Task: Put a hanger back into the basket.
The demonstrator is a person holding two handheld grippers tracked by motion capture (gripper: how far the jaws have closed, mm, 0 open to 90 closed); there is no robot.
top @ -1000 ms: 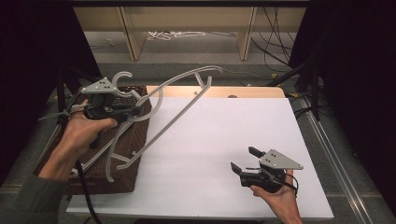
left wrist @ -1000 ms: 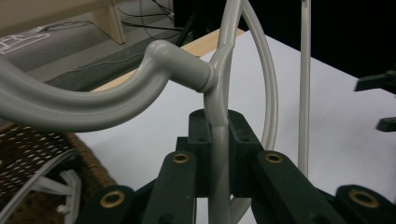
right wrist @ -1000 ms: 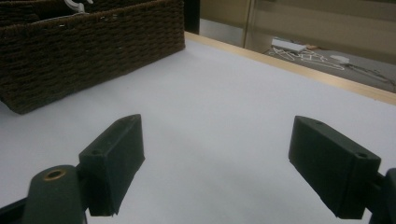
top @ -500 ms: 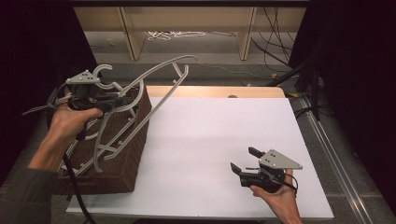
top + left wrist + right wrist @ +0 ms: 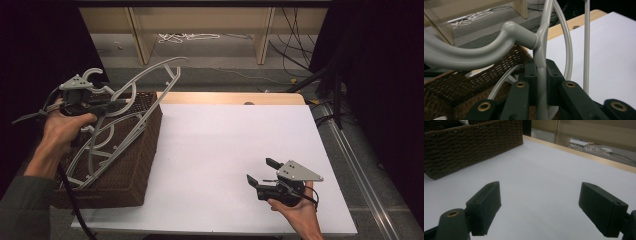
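My left gripper is shut on a grey plastic hanger and holds it tilted above the brown wicker basket at the table's left. In the left gripper view the pads clamp the hanger's thin stem just below its thick curved hook. More grey hanger bars lean inside the basket. At the table's near right edge my right gripper rests low over the white tabletop. Its jaws stand open in the right gripper view, with nothing between them.
The basket's woven wall stands to the left of the right gripper's jaws. A strip of wooden table edge runs along the far side. Beyond it are wooden shelf legs and cables on the floor.
My left hand has carried the hanger to the left, off the white tabletop and over the basket. The right gripper has stayed where it was.
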